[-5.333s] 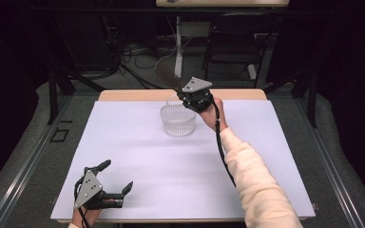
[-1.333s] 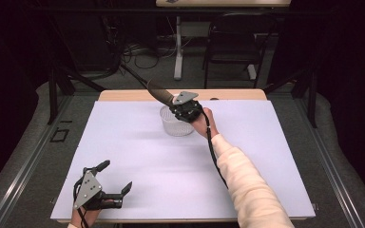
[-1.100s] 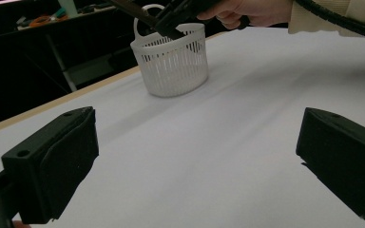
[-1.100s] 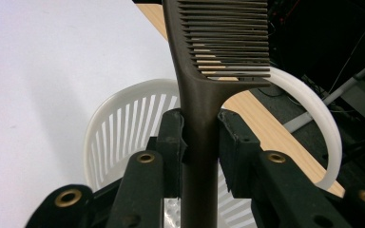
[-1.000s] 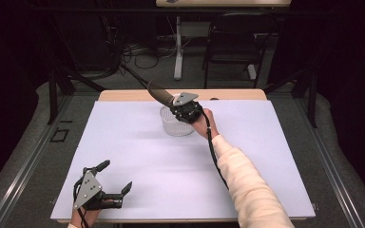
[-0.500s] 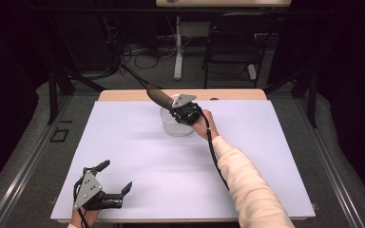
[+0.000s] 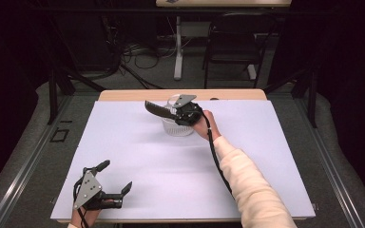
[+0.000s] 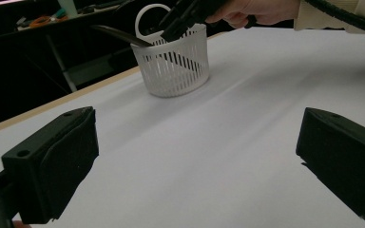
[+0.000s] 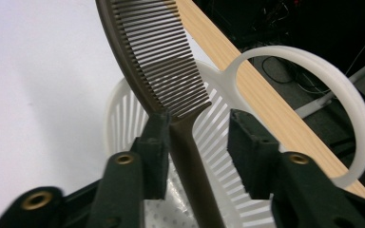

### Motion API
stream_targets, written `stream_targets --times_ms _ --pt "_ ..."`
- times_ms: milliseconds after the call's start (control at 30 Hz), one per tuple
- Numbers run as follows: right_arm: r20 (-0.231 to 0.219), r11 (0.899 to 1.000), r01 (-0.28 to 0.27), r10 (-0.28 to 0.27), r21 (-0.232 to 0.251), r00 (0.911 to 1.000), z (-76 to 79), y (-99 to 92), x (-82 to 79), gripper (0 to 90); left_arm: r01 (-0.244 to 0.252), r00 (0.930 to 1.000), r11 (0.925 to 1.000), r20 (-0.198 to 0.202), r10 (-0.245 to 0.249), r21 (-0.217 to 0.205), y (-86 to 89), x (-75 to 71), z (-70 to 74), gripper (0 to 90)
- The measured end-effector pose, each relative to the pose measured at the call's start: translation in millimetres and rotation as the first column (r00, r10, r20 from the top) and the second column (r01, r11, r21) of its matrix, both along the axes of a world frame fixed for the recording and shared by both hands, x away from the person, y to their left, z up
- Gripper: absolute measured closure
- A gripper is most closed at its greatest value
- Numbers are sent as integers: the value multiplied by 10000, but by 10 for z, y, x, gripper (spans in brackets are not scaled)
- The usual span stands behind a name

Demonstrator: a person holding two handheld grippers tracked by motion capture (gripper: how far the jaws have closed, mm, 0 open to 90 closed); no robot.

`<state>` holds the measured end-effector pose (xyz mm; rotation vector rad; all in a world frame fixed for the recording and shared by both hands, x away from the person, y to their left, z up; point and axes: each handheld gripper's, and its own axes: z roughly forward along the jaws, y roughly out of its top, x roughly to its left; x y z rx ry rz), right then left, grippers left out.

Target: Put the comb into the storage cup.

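Note:
A dark comb (image 7: 158, 109) stands slanted in a small white slotted basket (image 7: 177, 127) near the table's far edge. Its toothed end sticks out up and to the left. My right gripper (image 7: 178, 114) hovers over the basket's rim. Its jaws have just been opening. In the right gripper view the comb's handle (image 9: 190, 156) leans against the left pad (image 9: 158, 142), with a clear gap to the right pad, so the right gripper (image 9: 197, 126) is open around it. My left gripper (image 7: 115, 175) rests at the front left of the table, open and empty (image 8: 197, 137).
The white sheet (image 7: 180, 180) covers the table, with a strip of bare wood (image 7: 123, 95) along the far edge. The basket has a white ring handle (image 9: 313, 71) on its far side. Behind the table are a chair (image 7: 230, 52) and floor cables (image 7: 133, 50).
The right jaws have parted from the comb's handle, and the comb's free end has sunk a little toward the basket. Both hands have kept their places.

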<state>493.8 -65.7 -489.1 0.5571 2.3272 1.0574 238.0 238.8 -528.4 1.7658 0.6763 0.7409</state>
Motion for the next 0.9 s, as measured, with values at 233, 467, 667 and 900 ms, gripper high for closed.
stream_targets --times_ms 233,467,667,900 --pt "-377 9996 173 -164 242 9992 125 -80 -51 423 -2 10000 10000 3 2 -13 -2 0 0 2" --pt "-908 9991 230 -197 345 9957 207 -168 -110 319 -9 10000 10000 22 9 5 -10 0 1 2" --pt "-1277 9997 105 -73 240 9918 272 -240 -171 192 -5 10000 10000 12 5 42 -10 5 -1 2" --pt "-1491 9996 13 27 272 9888 334 -309 -266 137 18 10000 10000 26 -18 36 -11 3 1 2"
